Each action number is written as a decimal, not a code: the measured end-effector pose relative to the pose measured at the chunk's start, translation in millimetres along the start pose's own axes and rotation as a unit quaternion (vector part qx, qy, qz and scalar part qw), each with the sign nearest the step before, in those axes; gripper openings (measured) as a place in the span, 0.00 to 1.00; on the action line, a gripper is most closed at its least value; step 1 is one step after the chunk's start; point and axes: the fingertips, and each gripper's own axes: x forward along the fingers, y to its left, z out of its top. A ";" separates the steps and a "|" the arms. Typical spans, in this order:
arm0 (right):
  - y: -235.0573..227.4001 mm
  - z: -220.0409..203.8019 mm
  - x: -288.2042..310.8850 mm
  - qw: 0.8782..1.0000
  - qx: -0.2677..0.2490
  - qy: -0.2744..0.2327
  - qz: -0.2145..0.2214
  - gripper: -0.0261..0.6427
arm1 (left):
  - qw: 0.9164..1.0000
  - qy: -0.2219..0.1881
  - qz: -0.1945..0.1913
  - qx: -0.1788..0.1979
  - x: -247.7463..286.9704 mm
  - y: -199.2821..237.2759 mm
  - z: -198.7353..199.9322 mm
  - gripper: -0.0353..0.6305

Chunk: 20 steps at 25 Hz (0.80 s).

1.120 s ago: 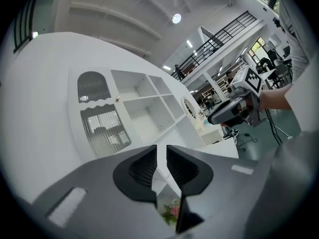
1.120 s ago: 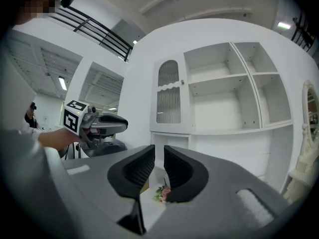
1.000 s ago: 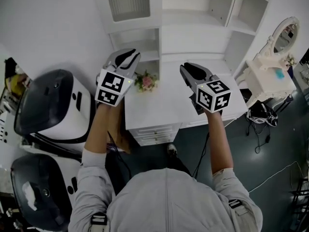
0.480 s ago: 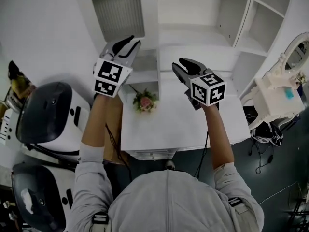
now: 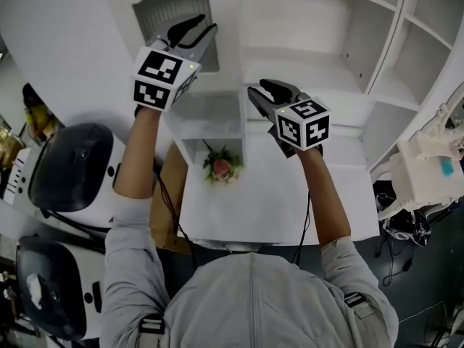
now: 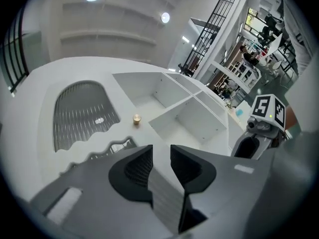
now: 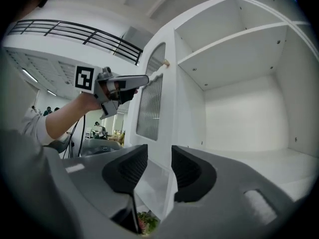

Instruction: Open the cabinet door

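Black left gripper [image 5: 206,23], jaws just opening, empty, beside white ribbed-glass cabinet door [image 5: 165,11]. Black right gripper [image 5: 257,88], jaws likewise opening, empty, before white open shelving [image 5: 362,42]. Pink flower bunch [image 5: 221,167] sits on white desk [image 5: 290,198].

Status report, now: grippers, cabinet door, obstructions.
Left gripper, right gripper: jaws just been opening, nothing between them. Cabinet door looks shut, left gripper short of its knob. Flowers on desk below, not in the way.

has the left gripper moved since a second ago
Yes. The left gripper was beside the flowers; now it sits well above them, up at the ribbed panel of the cabinet door. Its jaws have just been opening, with nothing between them.
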 end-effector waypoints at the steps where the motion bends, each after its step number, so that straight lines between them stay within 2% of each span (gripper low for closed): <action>1: -1.0 1.5 5.7 1.000 -0.003 0.001 0.006 0.27 | 1.000 0.002 0.004 0.004 6.8 4.5 2.5 0.25; 5: -4.3 8.6 24.3 1.000 -0.015 -0.002 0.027 0.27 | 1.000 0.000 0.027 0.016 28.2 19.5 9.0 0.26; 11: -8.7 19.0 41.7 0.999 -0.026 -0.006 0.045 0.27 | 0.995 -0.016 0.091 0.045 45.3 49.4 31.3 0.27; 20: -13.8 19.0 50.3 0.998 -0.033 -0.003 0.059 0.27 | 0.991 -0.019 0.113 0.074 62.0 58.3 49.4 0.27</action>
